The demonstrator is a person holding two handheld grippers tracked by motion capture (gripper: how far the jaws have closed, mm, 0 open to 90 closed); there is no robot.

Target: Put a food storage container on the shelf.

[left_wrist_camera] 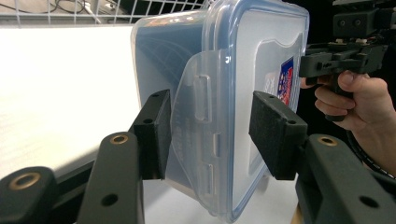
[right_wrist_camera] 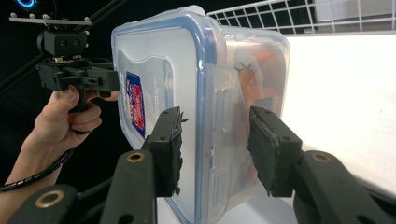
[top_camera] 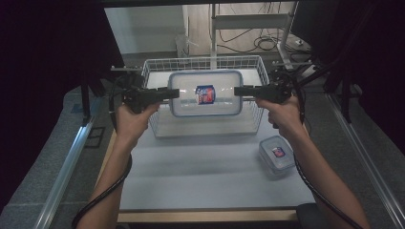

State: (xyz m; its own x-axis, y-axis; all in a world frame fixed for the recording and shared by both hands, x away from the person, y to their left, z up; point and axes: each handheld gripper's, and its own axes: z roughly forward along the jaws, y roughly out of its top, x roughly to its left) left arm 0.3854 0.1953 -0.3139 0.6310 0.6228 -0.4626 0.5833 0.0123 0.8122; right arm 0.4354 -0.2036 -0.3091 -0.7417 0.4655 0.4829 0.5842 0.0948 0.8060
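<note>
A: Nearest us, a small clear lidded plastic box (top_camera: 277,153) sits on the table, on our side of the white wire basket (top_camera: 253,64).

B: Over that basket we hold the large clear plastic container with blue-rimmed lid (top_camera: 205,93). Left gripper (left_wrist_camera: 210,135) and right gripper (right_wrist_camera: 215,151) straddle opposite end latches; pads near, contact unclear.

A: We judge it light, rigid, slick. Grip the latch flaps.

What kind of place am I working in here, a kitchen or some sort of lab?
Most likely a lab or recording rig, not a kitchen: black curtains flank the table, loose cables lie on the floor behind, and a metal frame stands past the wire basket.
</note>
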